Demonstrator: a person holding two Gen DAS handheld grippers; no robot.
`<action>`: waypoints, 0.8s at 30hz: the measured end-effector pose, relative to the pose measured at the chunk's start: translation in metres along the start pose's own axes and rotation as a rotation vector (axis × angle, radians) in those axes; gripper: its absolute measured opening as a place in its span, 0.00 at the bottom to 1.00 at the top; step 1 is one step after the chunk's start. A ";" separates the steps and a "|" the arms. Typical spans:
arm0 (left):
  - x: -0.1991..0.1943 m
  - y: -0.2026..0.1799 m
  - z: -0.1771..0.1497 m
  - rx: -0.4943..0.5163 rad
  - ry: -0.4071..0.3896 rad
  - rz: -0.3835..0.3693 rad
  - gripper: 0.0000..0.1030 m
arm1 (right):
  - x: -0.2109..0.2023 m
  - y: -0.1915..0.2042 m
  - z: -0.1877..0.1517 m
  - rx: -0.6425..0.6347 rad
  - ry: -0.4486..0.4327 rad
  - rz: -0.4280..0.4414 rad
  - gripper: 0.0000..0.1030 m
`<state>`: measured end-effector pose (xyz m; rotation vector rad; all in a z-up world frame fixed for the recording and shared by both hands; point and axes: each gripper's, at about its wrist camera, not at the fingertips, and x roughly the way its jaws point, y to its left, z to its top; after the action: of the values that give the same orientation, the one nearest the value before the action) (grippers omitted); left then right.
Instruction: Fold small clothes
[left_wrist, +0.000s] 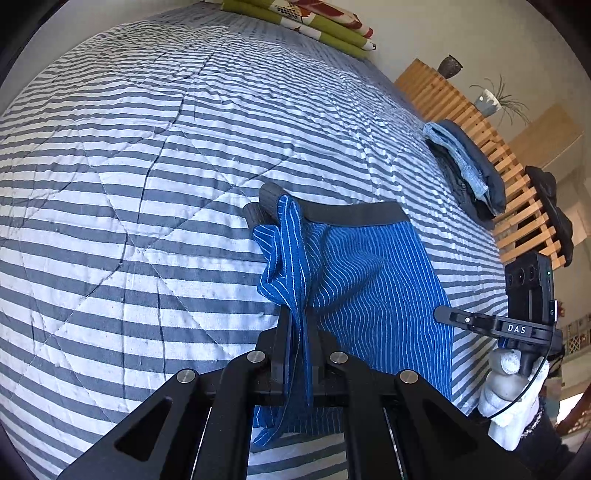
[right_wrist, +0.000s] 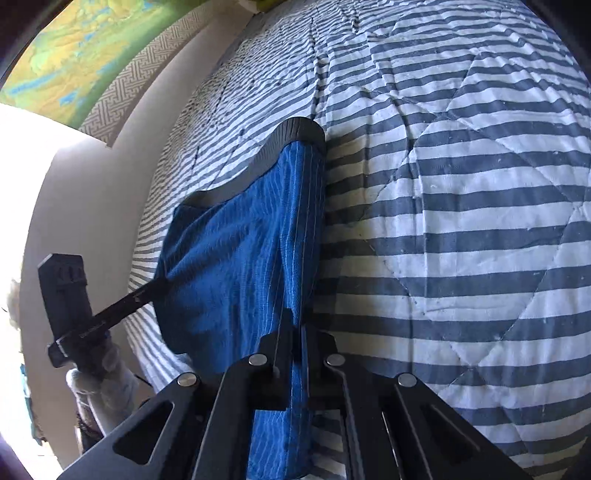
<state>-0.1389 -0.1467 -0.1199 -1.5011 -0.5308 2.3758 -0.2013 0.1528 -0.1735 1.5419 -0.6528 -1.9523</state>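
Observation:
Blue pinstriped shorts (left_wrist: 369, 280) with a dark grey waistband (left_wrist: 354, 214) are held up over the striped quilt (left_wrist: 147, 184). My left gripper (left_wrist: 299, 314) is shut on a bunched edge of the fabric, which hangs down between its fingers. At the right, my right gripper (left_wrist: 443, 314), held by a white-gloved hand (left_wrist: 509, 398), pinches the opposite edge. In the right wrist view the shorts (right_wrist: 236, 266) hang from my right gripper (right_wrist: 295, 328), shut on a folded edge. The left gripper (right_wrist: 159, 286) grips the far side there. The waistband (right_wrist: 288, 140) rests on the quilt (right_wrist: 461, 221).
A pile of folded dark and denim clothes (left_wrist: 465, 166) lies at the bed's right edge, beside a wooden slatted frame (left_wrist: 480, 122) with a potted plant (left_wrist: 487, 101). Green floral cushions (left_wrist: 306, 22) lie at the far end. A wall and a painting (right_wrist: 74, 55) border the bed's other side.

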 end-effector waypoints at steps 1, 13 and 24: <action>-0.006 -0.002 -0.001 -0.008 -0.011 -0.017 0.05 | -0.009 0.001 0.000 0.006 -0.024 0.031 0.03; -0.100 -0.074 -0.063 0.066 -0.052 -0.178 0.05 | -0.146 0.042 -0.060 -0.070 -0.172 0.104 0.03; 0.023 -0.021 0.012 -0.141 0.083 -0.102 0.05 | -0.062 -0.027 0.005 0.135 -0.099 0.002 0.03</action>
<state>-0.1584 -0.1204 -0.1241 -1.5833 -0.7494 2.2290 -0.1982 0.2151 -0.1473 1.5300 -0.8430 -2.0295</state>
